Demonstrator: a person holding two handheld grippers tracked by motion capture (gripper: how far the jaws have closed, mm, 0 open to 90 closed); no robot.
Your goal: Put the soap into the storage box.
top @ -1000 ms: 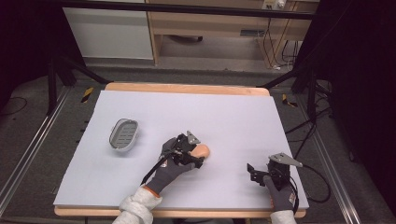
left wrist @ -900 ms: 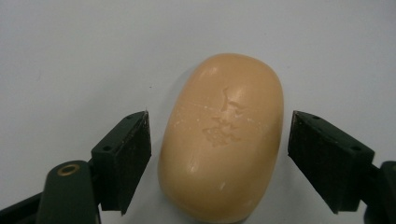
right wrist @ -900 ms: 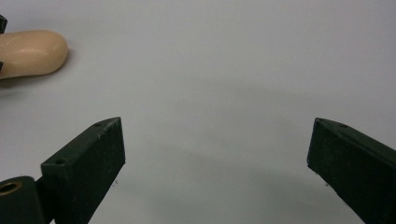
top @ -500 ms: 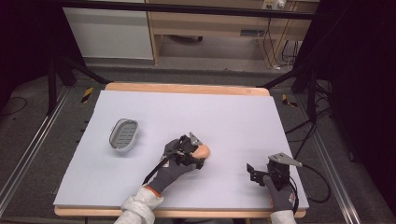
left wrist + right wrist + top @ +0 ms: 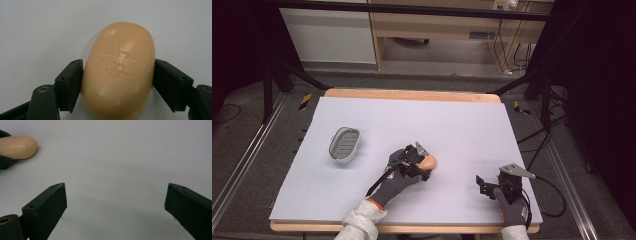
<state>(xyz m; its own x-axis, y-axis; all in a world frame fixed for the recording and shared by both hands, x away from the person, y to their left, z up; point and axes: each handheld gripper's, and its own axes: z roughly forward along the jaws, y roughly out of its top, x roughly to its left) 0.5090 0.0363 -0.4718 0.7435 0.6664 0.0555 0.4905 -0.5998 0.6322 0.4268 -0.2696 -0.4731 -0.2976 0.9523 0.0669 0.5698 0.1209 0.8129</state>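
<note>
Left gripper [image 5: 117, 72] is pinching the soap bar [image 5: 118, 70] on the tabletop [image 5: 462, 120]; soap dish [image 5: 345, 144] at 10 o'clock is sitting empty, transfer pending. Right gripper [image 5: 115, 202] is idling, spread.

Peach soap bar, pinched at its sides

We've got a smooth, rounded oval soap bar [image 5: 118, 72], peachy-tan, with a faint stamped mark and a few pale scuffs on its top face. It lies flat on the white tabletop [image 5: 462, 125], a bit right of the middle toward our near edge, with the black fingers [image 5: 68, 83] of the left gripper [image 5: 426, 165] pressed against both long sides.
</note>
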